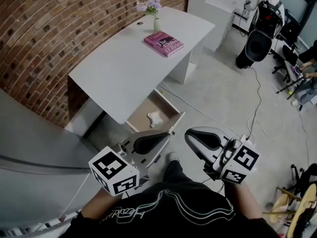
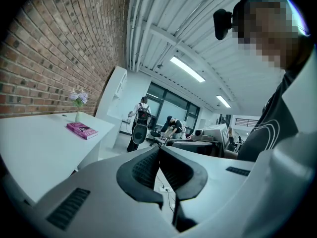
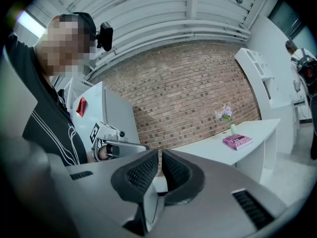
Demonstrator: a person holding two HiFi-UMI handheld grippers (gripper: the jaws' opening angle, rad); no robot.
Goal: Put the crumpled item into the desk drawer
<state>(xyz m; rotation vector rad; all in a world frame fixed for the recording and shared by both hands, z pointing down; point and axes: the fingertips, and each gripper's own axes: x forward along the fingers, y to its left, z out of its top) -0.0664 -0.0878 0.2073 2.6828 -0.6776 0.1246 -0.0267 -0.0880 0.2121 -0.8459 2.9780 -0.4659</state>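
Observation:
A white crumpled item (image 1: 154, 117) lies inside the open drawer (image 1: 143, 108) that sticks out from under the white desk (image 1: 124, 73). Both grippers are held close to the person's body, nearer than the drawer and above the floor. My left gripper (image 1: 169, 133) points at the drawer's front corner; its jaws are shut with nothing between them (image 2: 159, 150). My right gripper (image 1: 188, 134) hangs just to its right, over bare floor. Its pads (image 3: 148, 170) are pressed together and hold nothing. Neither gripper touches the drawer or the crumpled item.
A pink book (image 1: 163, 43) and a small vase of flowers (image 1: 154, 14) stand on the desk's far end. A brick wall (image 1: 59, 24) runs behind the desk. A grey cabinet top (image 1: 34, 143) is at the left. Cables (image 1: 255, 108) cross the floor; a person with a backpack (image 1: 262, 19) stands far right.

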